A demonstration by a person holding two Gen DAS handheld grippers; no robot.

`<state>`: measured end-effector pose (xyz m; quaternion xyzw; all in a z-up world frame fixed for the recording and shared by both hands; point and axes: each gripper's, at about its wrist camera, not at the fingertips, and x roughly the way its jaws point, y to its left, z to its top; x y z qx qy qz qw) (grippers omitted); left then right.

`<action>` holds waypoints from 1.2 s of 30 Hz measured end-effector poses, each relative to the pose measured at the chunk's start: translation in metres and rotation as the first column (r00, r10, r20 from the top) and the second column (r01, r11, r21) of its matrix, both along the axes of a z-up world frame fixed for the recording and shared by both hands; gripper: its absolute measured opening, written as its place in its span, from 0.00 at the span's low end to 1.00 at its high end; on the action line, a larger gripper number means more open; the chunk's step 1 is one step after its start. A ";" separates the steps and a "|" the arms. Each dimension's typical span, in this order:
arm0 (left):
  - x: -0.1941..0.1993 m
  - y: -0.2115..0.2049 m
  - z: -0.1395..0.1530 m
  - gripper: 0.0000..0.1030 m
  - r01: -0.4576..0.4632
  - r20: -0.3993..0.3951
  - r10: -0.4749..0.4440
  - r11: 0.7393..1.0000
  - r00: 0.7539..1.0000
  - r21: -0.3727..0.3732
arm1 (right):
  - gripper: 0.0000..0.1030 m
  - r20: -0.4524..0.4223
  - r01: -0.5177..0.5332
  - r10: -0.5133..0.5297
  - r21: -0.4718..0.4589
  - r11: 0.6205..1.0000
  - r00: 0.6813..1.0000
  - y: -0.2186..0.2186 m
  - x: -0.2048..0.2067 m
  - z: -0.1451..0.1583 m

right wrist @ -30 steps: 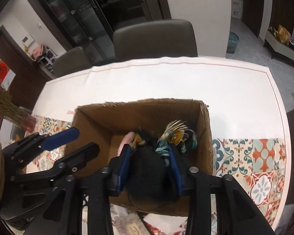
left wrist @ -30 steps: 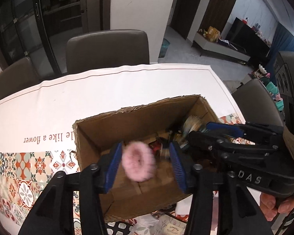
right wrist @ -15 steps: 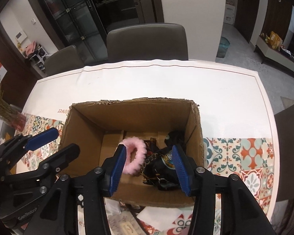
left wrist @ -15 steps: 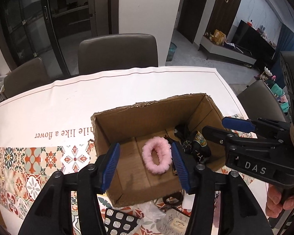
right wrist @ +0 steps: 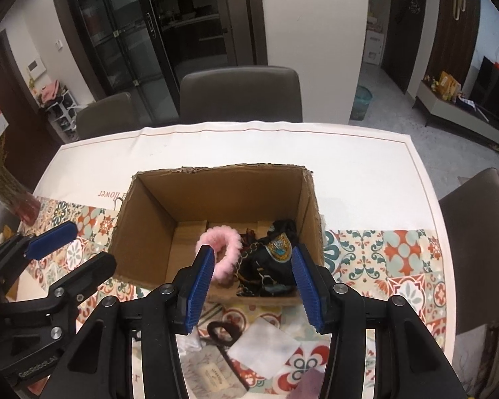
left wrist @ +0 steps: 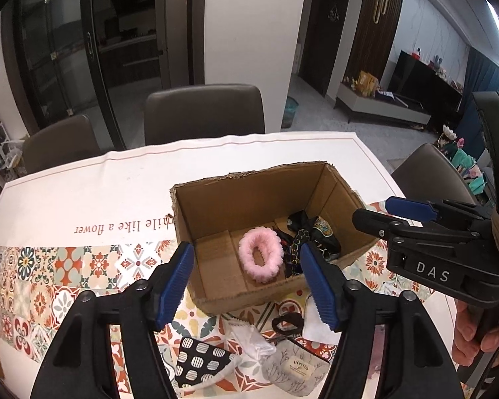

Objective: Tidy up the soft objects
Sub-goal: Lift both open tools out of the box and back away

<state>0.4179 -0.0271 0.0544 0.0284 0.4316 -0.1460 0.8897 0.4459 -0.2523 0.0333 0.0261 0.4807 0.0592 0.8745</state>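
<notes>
An open cardboard box [left wrist: 249, 199] [right wrist: 216, 193] stands on the patterned tablecloth. Inside it lie a fluffy pink scrunchie [left wrist: 272, 242] [right wrist: 218, 236] and, to its right, a dark patterned cloth with a chain [left wrist: 316, 232] [right wrist: 272, 259]. My left gripper [left wrist: 245, 247] [right wrist: 80, 249] hovers above the box's near edge; its jaws are opening and nothing is between them. My right gripper [right wrist: 253, 248] [left wrist: 382, 212] hangs open above the box's right half, also with nothing between its blue pads. A person's hand holds its handle at the lower right.
In front of the box lie a black-and-white pouch [left wrist: 203, 362], a grey labelled pouch [left wrist: 296, 369], a black hair tie [left wrist: 287, 324] and white packets [right wrist: 266, 342]. A vase of dry stems [right wrist: 13, 199] stands at the table's left. Grey chairs [right wrist: 239, 93] ring the table.
The scrunchie left my left gripper and the dark cloth left my right one; both now lie in the box. Both grippers rose, drew back and widened.
</notes>
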 end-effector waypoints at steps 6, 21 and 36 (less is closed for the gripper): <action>-0.030 0.001 0.010 0.71 -0.016 0.071 0.017 1.000 0.997 -0.010 | 0.57 0.069 0.025 -0.024 -0.015 1.000 0.997 -0.005 -0.033 0.010; -0.100 -0.005 0.012 0.79 -0.035 0.206 0.040 0.999 0.978 -0.030 | 0.63 0.246 0.113 -0.093 -0.069 0.991 0.965 -0.017 -0.122 0.029; -0.165 -0.010 -0.007 0.82 -0.070 0.266 0.083 0.996 0.960 -0.056 | 0.71 0.347 0.201 -0.179 -0.027 0.979 0.921 -0.030 -0.195 0.011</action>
